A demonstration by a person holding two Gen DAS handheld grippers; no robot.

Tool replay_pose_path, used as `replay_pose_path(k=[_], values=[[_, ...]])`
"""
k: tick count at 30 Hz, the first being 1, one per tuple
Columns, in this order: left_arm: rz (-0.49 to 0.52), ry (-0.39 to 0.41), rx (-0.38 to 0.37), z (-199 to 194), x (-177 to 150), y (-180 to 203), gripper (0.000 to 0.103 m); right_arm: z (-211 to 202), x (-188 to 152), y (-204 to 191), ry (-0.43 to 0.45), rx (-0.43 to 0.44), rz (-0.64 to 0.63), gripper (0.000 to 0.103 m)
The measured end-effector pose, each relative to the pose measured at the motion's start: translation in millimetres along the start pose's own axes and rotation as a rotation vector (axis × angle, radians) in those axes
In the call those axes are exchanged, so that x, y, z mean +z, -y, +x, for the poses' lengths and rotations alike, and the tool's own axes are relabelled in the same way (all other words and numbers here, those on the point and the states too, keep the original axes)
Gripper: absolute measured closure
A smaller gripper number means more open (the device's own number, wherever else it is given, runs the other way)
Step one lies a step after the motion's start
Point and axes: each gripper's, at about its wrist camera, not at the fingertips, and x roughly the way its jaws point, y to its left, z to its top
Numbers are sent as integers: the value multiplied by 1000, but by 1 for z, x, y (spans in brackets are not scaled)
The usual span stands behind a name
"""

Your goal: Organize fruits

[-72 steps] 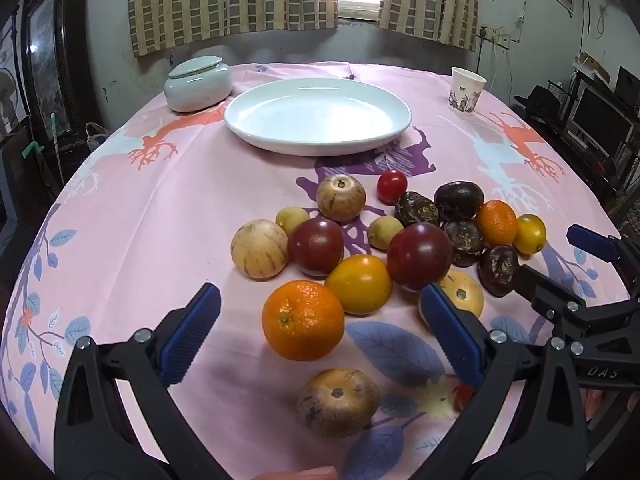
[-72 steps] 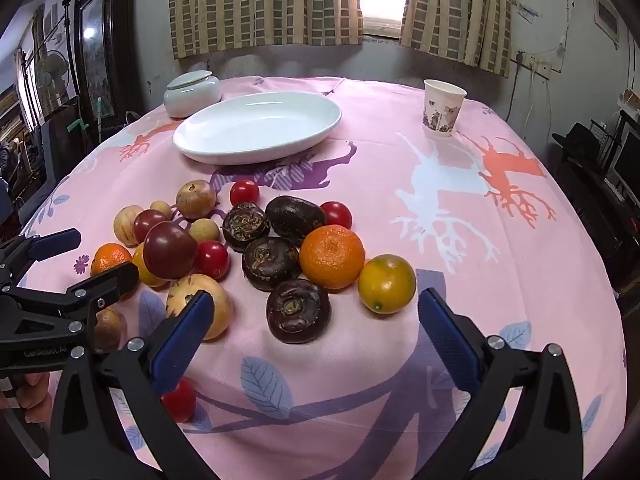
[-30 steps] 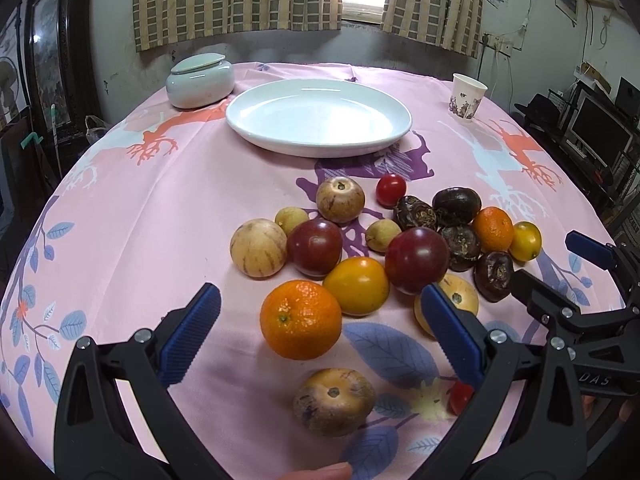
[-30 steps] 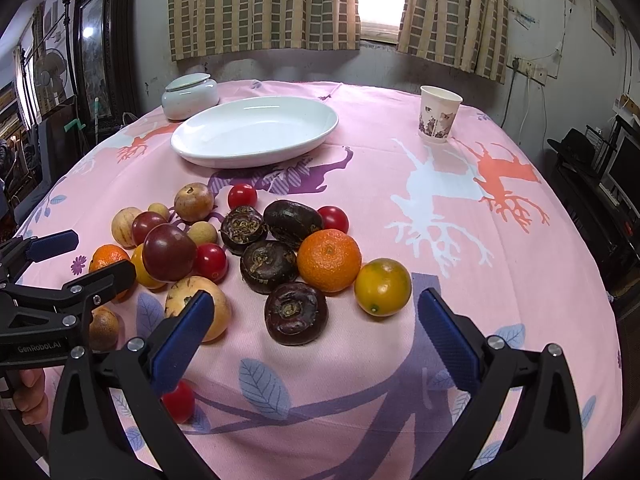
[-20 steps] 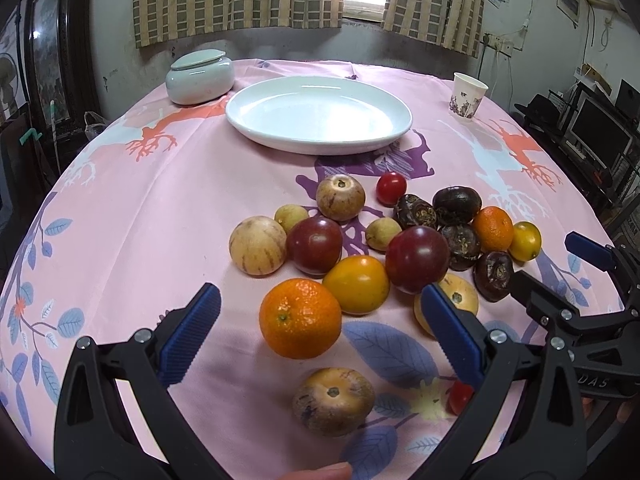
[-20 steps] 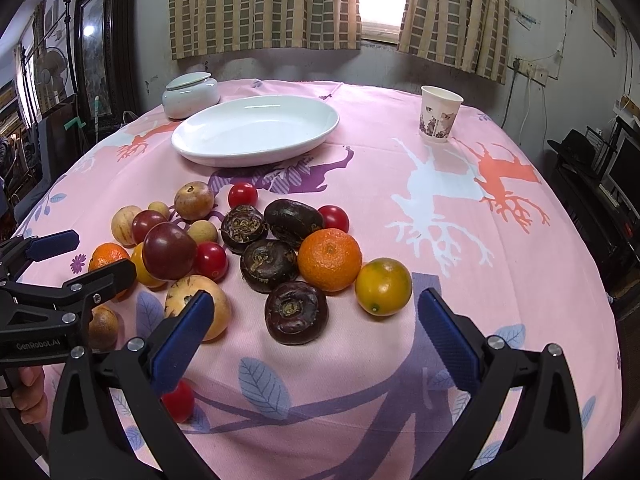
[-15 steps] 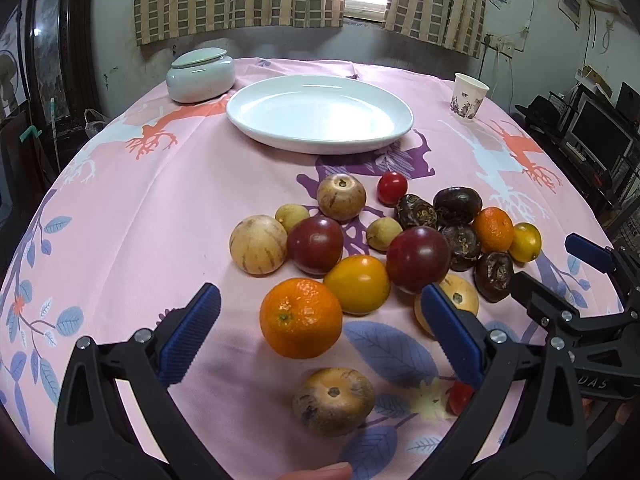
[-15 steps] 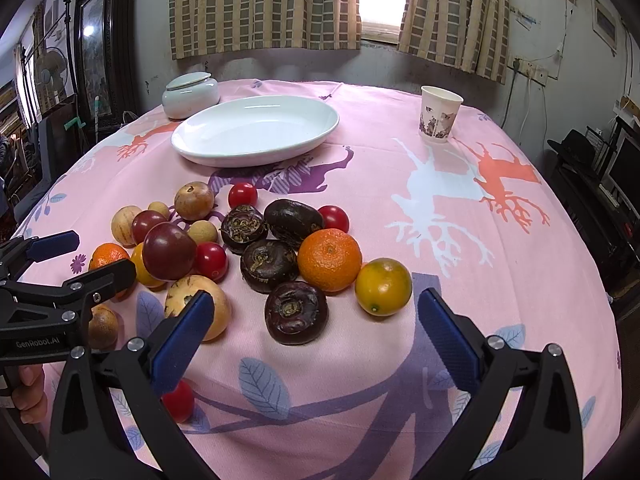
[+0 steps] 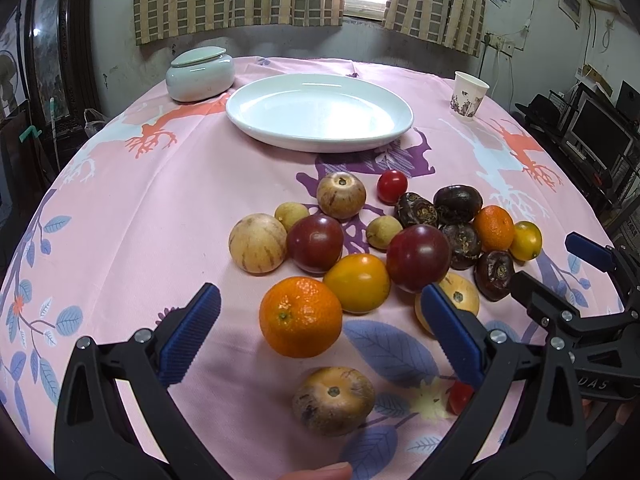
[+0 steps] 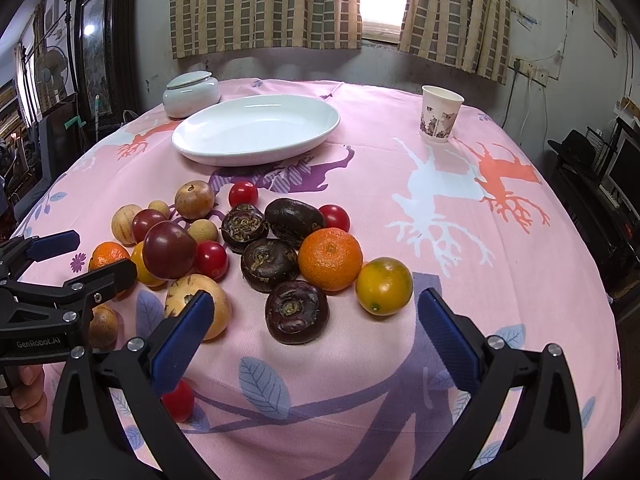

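Note:
Several fruits lie heaped on the pink tablecloth: an orange [image 9: 300, 316], a yellow tomato [image 9: 357, 283], dark red plums [image 9: 417, 258], striped pale melons [image 9: 257, 243], dark wrinkled fruits [image 10: 296, 311], another orange [image 10: 330, 259] and a yellow citrus [image 10: 384, 285]. An empty white oval plate [image 9: 320, 111] sits behind them. My left gripper [image 9: 320, 332] is open, low over the near orange, holding nothing. My right gripper [image 10: 310, 338] is open too, just short of the nearest dark fruit. Each gripper shows at the edge of the other's view.
A pale green lidded jar [image 9: 200, 74] stands left of the plate, and a paper cup [image 10: 440, 119] at the back right. A brownish fruit [image 9: 334, 400] and a small red tomato [image 10: 178, 400] lie near the table's front edge. Dark furniture surrounds the round table.
Both views have shifted only slightly; the left gripper has eased a little back and up. Both jaws stay open and no fruit has moved.

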Motion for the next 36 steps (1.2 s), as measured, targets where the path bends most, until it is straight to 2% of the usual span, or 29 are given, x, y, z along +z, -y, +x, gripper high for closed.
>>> replay_pose_path(k=[25, 31, 34, 36], values=[[5, -1, 1, 2, -3, 0, 2, 1, 0, 0, -7, -7, -8, 1], [49, 11, 34, 3, -2, 1, 2, -1, 2, 9, 11, -30, 5, 1], [74, -10, 6, -6, 0, 0, 2, -2, 3, 21, 13, -22, 49, 1], [103, 11, 6, -18, -6, 0, 2, -5, 4, 23, 16, -7, 65, 1]])
